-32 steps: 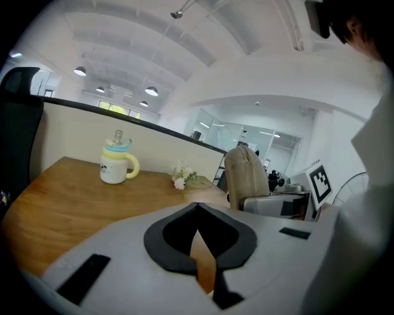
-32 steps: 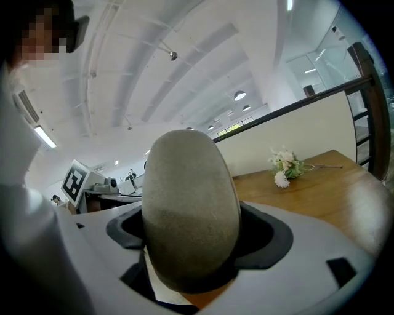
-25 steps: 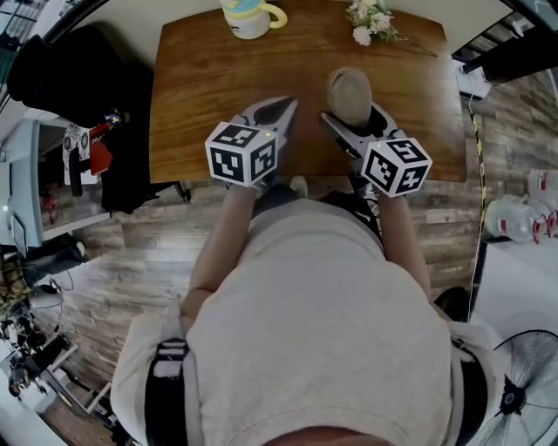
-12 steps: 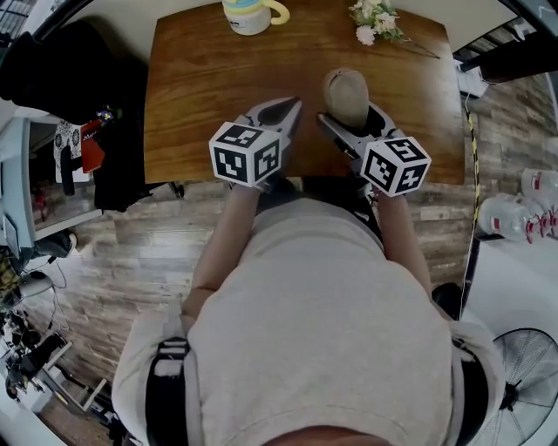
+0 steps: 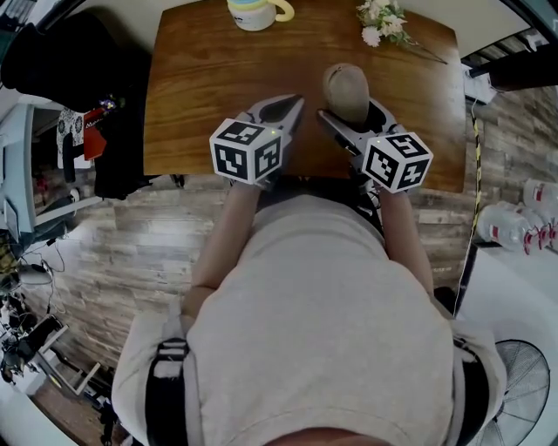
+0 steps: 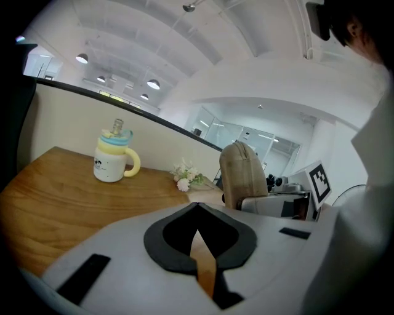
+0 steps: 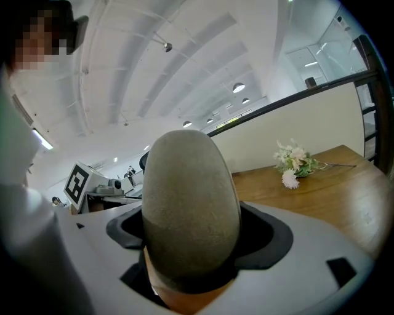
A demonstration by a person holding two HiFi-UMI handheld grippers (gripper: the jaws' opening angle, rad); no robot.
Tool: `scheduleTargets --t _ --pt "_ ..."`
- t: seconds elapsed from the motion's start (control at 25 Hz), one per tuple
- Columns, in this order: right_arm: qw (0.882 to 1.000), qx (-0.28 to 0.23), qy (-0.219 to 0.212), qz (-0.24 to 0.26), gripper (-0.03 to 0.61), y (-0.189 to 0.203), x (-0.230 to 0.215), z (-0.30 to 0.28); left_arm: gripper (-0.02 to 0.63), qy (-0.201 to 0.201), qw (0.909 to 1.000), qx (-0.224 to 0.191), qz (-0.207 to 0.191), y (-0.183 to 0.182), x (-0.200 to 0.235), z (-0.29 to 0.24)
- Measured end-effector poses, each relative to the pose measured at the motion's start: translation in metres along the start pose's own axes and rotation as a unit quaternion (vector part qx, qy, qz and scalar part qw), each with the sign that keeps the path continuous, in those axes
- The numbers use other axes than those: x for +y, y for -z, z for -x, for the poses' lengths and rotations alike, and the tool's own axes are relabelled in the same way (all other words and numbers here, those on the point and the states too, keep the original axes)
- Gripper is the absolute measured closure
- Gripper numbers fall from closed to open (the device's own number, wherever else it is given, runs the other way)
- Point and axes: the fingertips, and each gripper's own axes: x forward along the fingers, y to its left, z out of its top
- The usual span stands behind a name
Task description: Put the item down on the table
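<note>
A tan egg-shaped pouch stands upright between the jaws of my right gripper, which is shut on it above the brown wooden table. The pouch fills the middle of the right gripper view. In the left gripper view the pouch shows to the right, clamped in the other gripper. My left gripper hovers beside it over the table's near edge, jaws shut with nothing between them; its tips meet.
A white mug with a yellow handle and pastel lid stands at the table's far edge, also in the left gripper view. A small flower sprig lies at the far right. A black chair with clothes stands left of the table.
Both grippers have barely moved; the view has shifted slightly, and the pouch stays held upright in the right gripper.
</note>
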Motion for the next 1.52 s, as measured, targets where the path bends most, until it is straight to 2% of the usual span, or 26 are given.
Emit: scheduleTargets --t 0.76,1.04,1.24,1.52 --pt "0.998 0.067 -0.001 0.005 0.156 0.021 -0.022 -0.013 0.601 -0.001 0.9986 0.016 0.05 0.028 0.01 -0.014" --pt "0.992 0.113 -0.006 0.046 0.155 0.038 -0.026 -0.033 0.602 -0.007 0.9974 0.038 0.061 0.044 0.026 -0.023" --pt "0.986 0.148 0.005 0.08 0.155 0.049 -0.04 -0.044 0.602 -0.009 0.9967 0.05 0.063 0.052 0.033 -0.03" --pt "0.976 0.192 0.03 0.1 0.155 0.066 -0.071 -0.064 0.602 -0.037 0.9935 0.057 0.091 0.065 0.059 -0.033"
